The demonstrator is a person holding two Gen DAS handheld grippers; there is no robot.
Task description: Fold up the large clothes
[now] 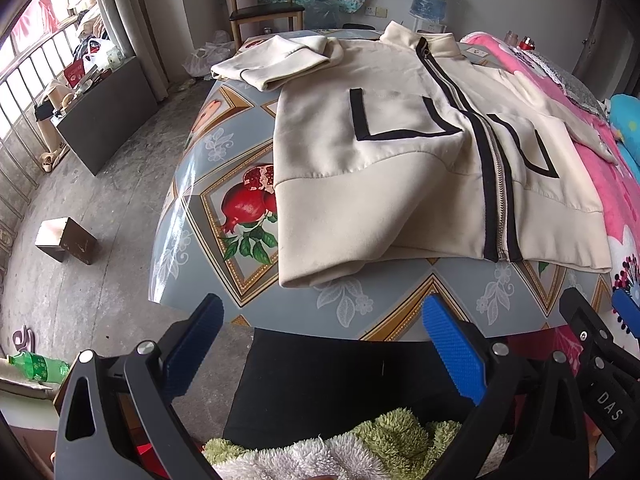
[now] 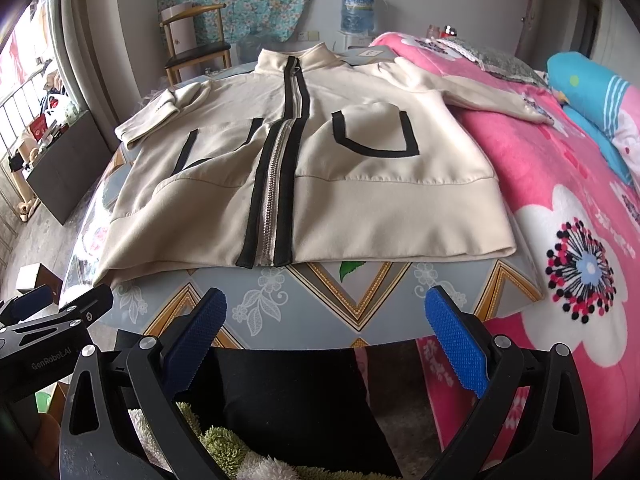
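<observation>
Jacket (image 2: 304, 168) beyond spread fingers (image 2: 456, 340), untouched

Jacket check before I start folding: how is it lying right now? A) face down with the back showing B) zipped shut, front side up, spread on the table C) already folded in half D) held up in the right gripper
B: the cream jacket lies spread front up on the table, zipper closed, while both grippers hang open and empty short of its hem.
</observation>
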